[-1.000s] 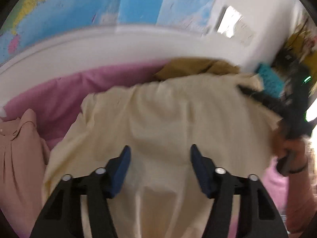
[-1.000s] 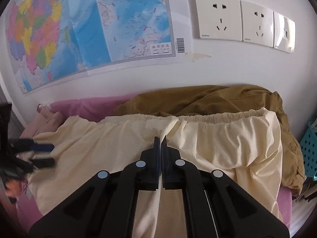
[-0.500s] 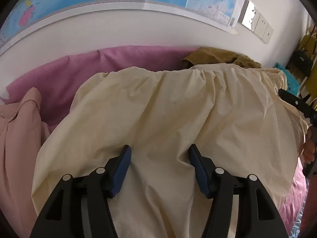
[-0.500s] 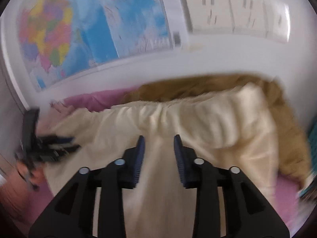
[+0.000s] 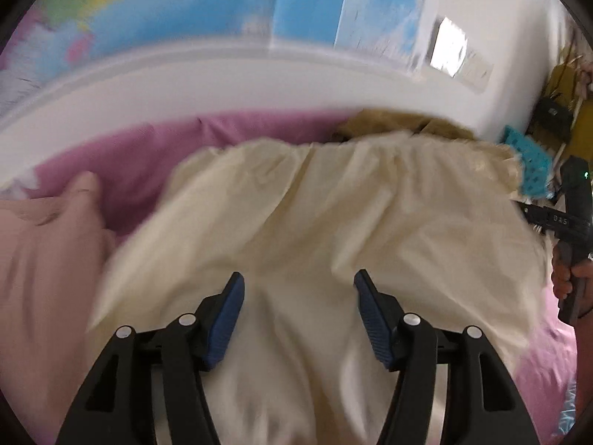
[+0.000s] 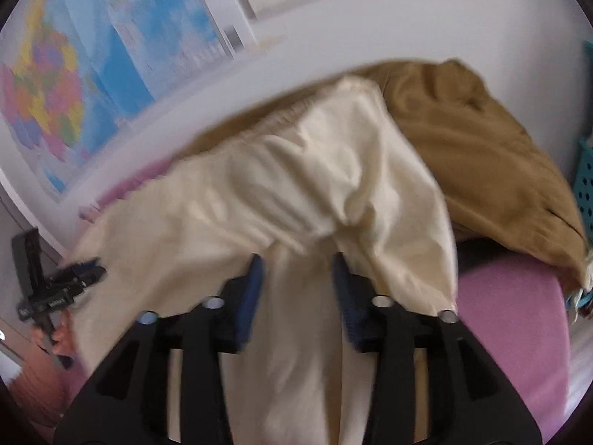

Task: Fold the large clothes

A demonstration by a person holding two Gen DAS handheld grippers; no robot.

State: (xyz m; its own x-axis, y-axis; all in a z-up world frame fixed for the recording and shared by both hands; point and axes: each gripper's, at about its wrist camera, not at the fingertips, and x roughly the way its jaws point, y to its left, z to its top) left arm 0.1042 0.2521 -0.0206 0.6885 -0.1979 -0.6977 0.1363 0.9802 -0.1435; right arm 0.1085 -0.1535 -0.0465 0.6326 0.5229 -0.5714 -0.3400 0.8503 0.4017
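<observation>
A large cream garment (image 5: 315, 230) with a gathered waistband lies spread on a pink sheet (image 5: 122, 163); it also shows in the right wrist view (image 6: 296, 200). My left gripper (image 5: 298, 285) is open and empty above the garment's near part. My right gripper (image 6: 298, 263) is open and empty over the garment's right side, where the cloth lies bunched. Each gripper shows at the edge of the other's view: the right one (image 5: 570, 218), the left one (image 6: 55, 289). Both views are blurred.
A brown garment (image 6: 474, 155) lies behind and right of the cream one, against the wall. A pale pink shirt (image 5: 44, 259) lies at the left. A teal perforated basket (image 6: 585, 174) stands at the right. A map (image 6: 92, 74) and sockets hang on the wall.
My right gripper was shut on the cream cloth, then opened and let it go; its jaws are wider now and it swung right. My left gripper stayed open and shifted over the garment.
</observation>
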